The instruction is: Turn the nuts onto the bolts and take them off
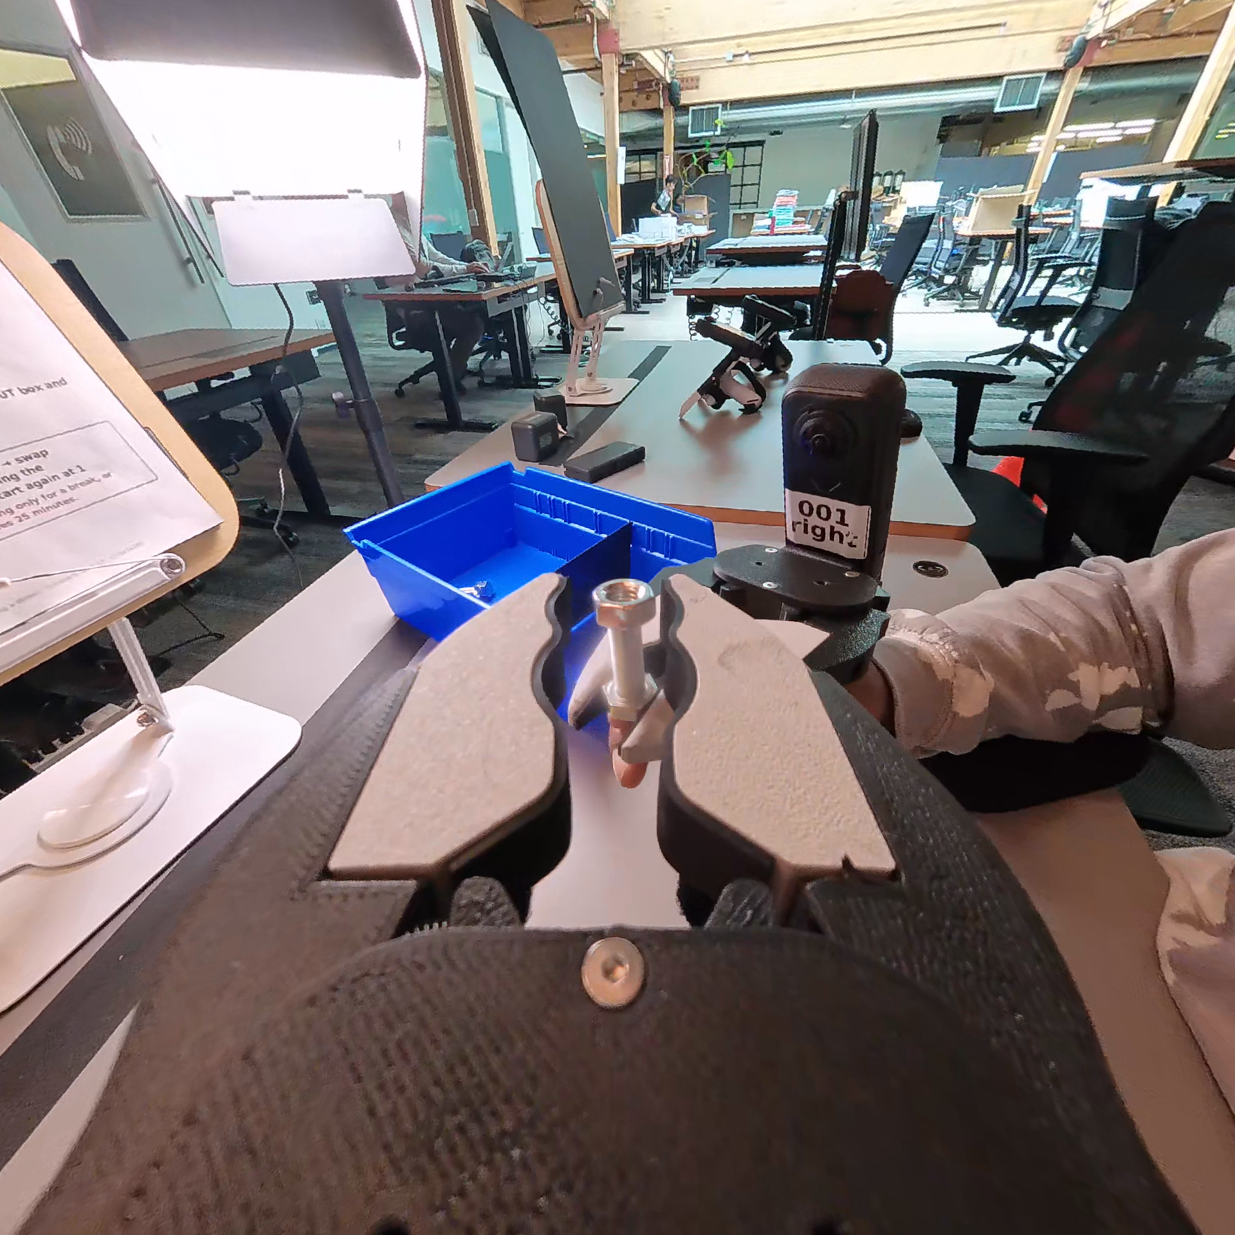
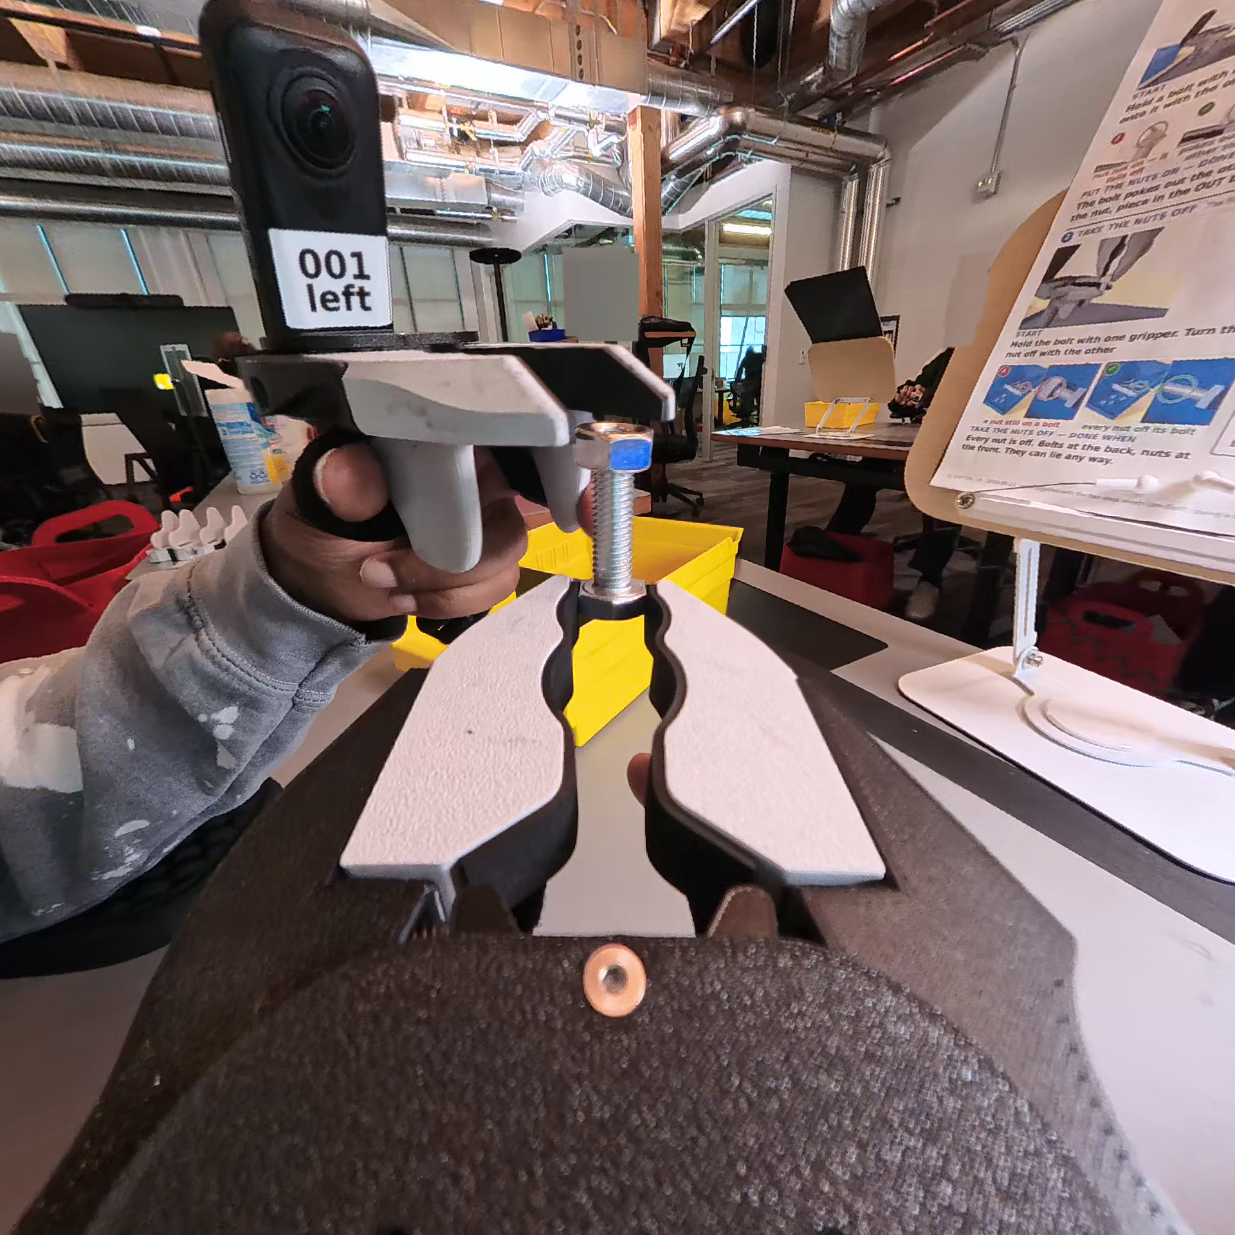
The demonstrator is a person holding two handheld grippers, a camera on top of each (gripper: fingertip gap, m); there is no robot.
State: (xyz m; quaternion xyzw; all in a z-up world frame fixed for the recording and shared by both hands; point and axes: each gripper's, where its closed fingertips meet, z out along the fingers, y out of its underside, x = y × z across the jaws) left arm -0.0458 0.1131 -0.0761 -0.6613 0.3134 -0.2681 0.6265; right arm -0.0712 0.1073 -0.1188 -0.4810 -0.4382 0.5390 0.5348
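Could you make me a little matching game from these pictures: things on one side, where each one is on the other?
1 bolt
2 nut
3 blue bin
4 yellow bin

a between the right gripper fingertips
b behind the bolt in the right wrist view
c head held by the left gripper
d small metal part inside

Pairs: 1-c, 2-a, 3-d, 4-b

Bare grey tabletop [image 2: 1103,1002] lies open beneath both tongs. Ahead of the left tongs [image 1: 611,588] the blue plastic bin [image 1: 428,568] blocks the way; the yellow plastic bin [image 2: 675,555] stands just beyond the right tongs [image 2: 611,591]. White-based document stands [image 2: 1069,722] crowd the outer edge.
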